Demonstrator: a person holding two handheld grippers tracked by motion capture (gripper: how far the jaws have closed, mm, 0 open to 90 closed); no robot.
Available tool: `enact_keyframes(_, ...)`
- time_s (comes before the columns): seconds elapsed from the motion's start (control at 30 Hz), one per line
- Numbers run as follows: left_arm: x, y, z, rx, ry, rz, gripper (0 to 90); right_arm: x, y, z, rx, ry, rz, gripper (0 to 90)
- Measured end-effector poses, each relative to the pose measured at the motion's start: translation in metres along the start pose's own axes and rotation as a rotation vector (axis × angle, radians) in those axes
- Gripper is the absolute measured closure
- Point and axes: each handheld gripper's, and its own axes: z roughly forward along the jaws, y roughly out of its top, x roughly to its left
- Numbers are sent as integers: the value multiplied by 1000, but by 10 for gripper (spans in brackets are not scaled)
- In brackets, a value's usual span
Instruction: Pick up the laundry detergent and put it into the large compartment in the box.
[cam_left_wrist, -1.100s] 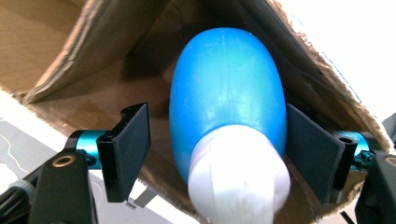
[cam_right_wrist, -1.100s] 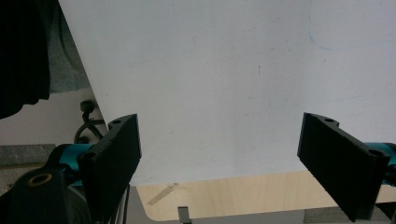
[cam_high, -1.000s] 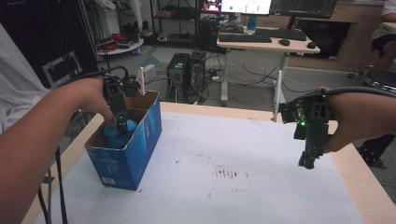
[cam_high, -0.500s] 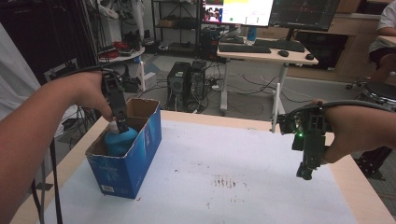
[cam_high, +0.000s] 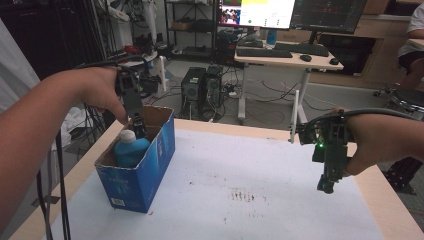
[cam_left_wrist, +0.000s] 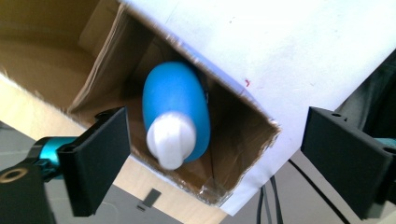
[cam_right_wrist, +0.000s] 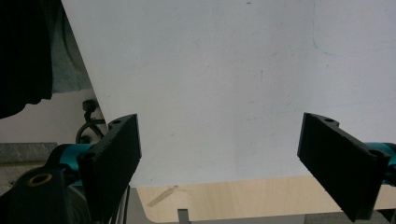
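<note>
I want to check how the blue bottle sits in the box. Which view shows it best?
The left gripper view: it looks straight into the open cardboard box at the blue bottle, white cap toward the camera, between the open left tool's jaws. The high view shows the bottle's top above the box rim. The right gripper view faces bare table.

Your left forearm is reaching in from the left, and its hand (cam_high: 102, 92) is holding the left gripper (cam_high: 137, 125) pointed downward with its jaws spread wide. Your right hand (cam_high: 380, 145) is coming in from the right, keeping the right gripper (cam_high: 327, 186) aimed down, jaws wide apart too.
</note>
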Motion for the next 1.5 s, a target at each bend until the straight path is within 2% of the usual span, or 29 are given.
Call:
enact_keyframes(0.23, -21, 20, -1, -2, -13, 96, 58, 0, 2, 1, 3, 1, -4, 127)
enact_keyframes(0.33, -30, 29, 1, -2, 0, 143, 17, -1, 2, 2, 1, 3, -9, 127)
enact_keyframes(0.47, -41, 42, 5, -9, -6, 203, 17, -1, 3, 2, 3, 5, -8, 127)
enact_keyframes(0.57, -47, 52, 11, 4, -17, 235, 17, -1, 4, 3, 3, 5, -10, 127)
enact_keyframes(0.6, -47, 52, 11, 4, -17, 235, 17, -1, 4, 3, 3, 5, -10, 127)
enact_keyframes(0.8, -54, 73, 26, 21, -13, 302, 17, -1, 8, 5, 7, 9, -11, 127)
enact_keyframes(0.87, -55, 77, 30, 22, -13, 315, 17, -1, 10, 6, 5, 10, -13, 127)
enact_keyframes(0.9, -55, 80, 32, 23, -15, 314, 17, 0, 11, 6, 2, 13, -6, 127)
enact_keyframes(0.93, -54, 82, 33, 23, -16, 307, 17, -1, 11, 7, 4, 14, -18, 126)
enact_keyframes(1.03, -54, 88, 37, 25, -17, 326, 17, -3, 13, 8, 7, 15, -8, 127)
enact_keyframes(1.1, -54, 90, 40, 27, -21, 331, 17, -5, 13, 9, 4, 15, -22, 126)
enact_keyframes(1.4, -52, 93, 44, 24, -29, 354, 17, -6, 15, 9, 7, 16, -11, 127)
enact_keyframes(1.5, -55, 94, 46, 24, -30, 379, 17, -4, 16, 9, 13, 18, -14, 127)
